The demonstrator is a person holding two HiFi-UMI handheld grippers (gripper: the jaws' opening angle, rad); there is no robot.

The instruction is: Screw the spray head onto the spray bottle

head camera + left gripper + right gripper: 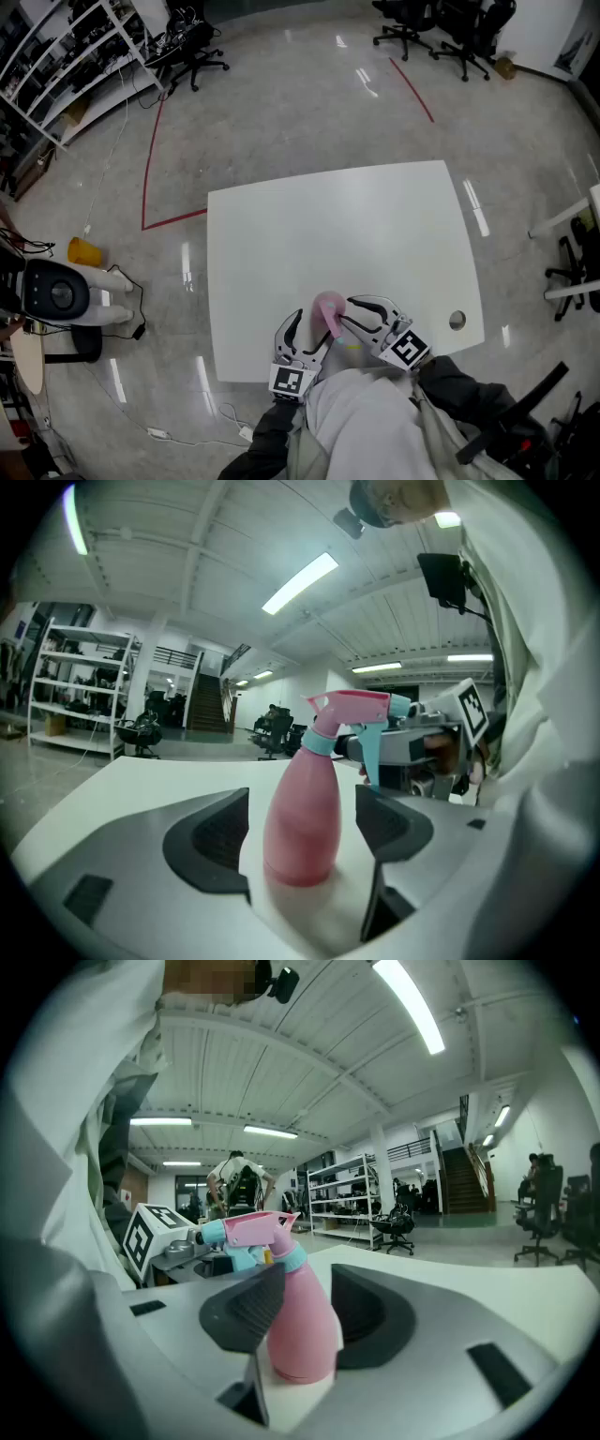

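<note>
Two tools are seen at the near edge of the white table (375, 225), and a pink spray bottle (328, 309) is stood upright on it between them. On the left, the left tool (306, 330) is held wide, its pads set either side of the bottle's body with a gap left on each side, so nothing is gripped. The pink spray head (352, 705), fitted with a teal trigger and collar, is seated on the bottle's neck. On the right, the right tool (349, 315) is closed on the bottle's body, both pads pressed against it.
</note>
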